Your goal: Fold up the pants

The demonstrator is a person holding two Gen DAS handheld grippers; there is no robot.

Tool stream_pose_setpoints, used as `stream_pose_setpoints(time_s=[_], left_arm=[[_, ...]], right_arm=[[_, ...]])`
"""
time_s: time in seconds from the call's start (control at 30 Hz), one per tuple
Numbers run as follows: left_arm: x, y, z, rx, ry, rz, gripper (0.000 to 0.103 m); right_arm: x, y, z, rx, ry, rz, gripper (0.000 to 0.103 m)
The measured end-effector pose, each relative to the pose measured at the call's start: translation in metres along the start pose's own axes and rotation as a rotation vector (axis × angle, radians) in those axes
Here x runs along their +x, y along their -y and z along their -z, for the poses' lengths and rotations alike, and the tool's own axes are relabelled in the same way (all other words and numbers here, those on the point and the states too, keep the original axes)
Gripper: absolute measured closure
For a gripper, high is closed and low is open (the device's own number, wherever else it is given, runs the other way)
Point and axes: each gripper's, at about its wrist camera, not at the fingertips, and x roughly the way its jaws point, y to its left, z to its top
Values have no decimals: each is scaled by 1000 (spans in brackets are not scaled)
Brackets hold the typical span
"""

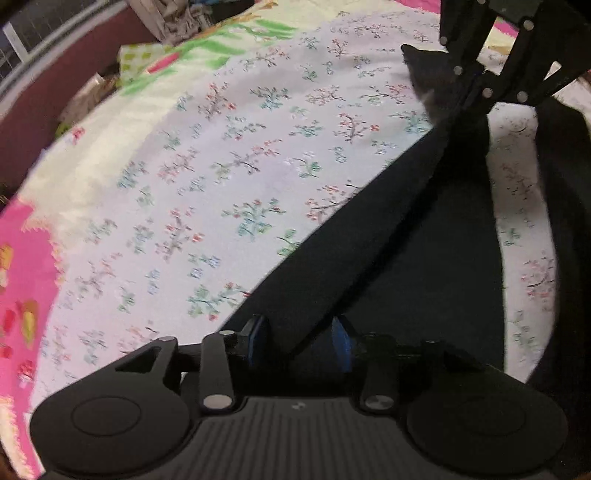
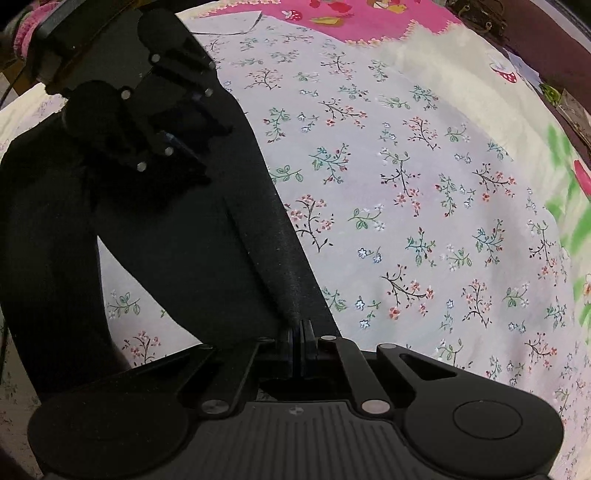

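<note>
Black pants (image 1: 424,236) lie on a floral bedsheet (image 1: 221,166), their waistband stretched taut between the two grippers. My left gripper (image 1: 301,332) has its blue pads apart, with the waistband edge running between them. My right gripper (image 2: 301,341) is shut on the pants' waistband (image 2: 273,240). In the left wrist view the right gripper (image 1: 476,77) shows at top right on the far end of the band. In the right wrist view the left gripper (image 2: 173,136) shows at upper left on the pants. One dark leg (image 2: 48,258) curves down the left side.
The floral sheet (image 2: 424,203) lies over a pink and cream cartoon blanket (image 2: 369,18). Piled cloth and clutter (image 1: 166,22) sit at the far bed edge beside a dark red wall (image 1: 55,88).
</note>
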Motion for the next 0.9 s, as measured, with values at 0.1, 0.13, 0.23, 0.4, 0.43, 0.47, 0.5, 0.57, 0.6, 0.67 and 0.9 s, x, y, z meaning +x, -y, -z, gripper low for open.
stream_pose_setpoints(time_s=[0.1,0.13,0.23,0.4,0.43,0.47,0.5,0.57,0.6,0.67,0.9], left_arm=[[5,4,2,95,5,-71,38],[10,7,2,140,-3,-95,38],[31,8,6,224,-64,-188,41],[30,-11,16,71,-129,-99,82],[26,-7,18,88,-131,-98,83],[20,-3,19,96,-133,-99,83],[15,1,20,95,-131,-100,84],[0,6,21,72,-119,-98,84],[-9,8,21,52,-111,-93,84],[-27,16,21,22,-93,-82,84],[-87,65,41,2,-87,-58,84]], right_arm=[[0,0,1,12,1,-2,103],[0,0,1,16,-1,0,103],[0,3,-1,21,-2,6,103],[-3,4,1,36,3,7,103],[-3,3,2,38,6,11,103],[-2,1,2,37,7,17,103],[-3,-1,3,32,8,23,103],[-7,-5,5,19,14,37,103],[-11,-7,7,18,19,44,103],[-24,-9,11,30,35,52,103],[-75,-51,41,40,68,25,103]])
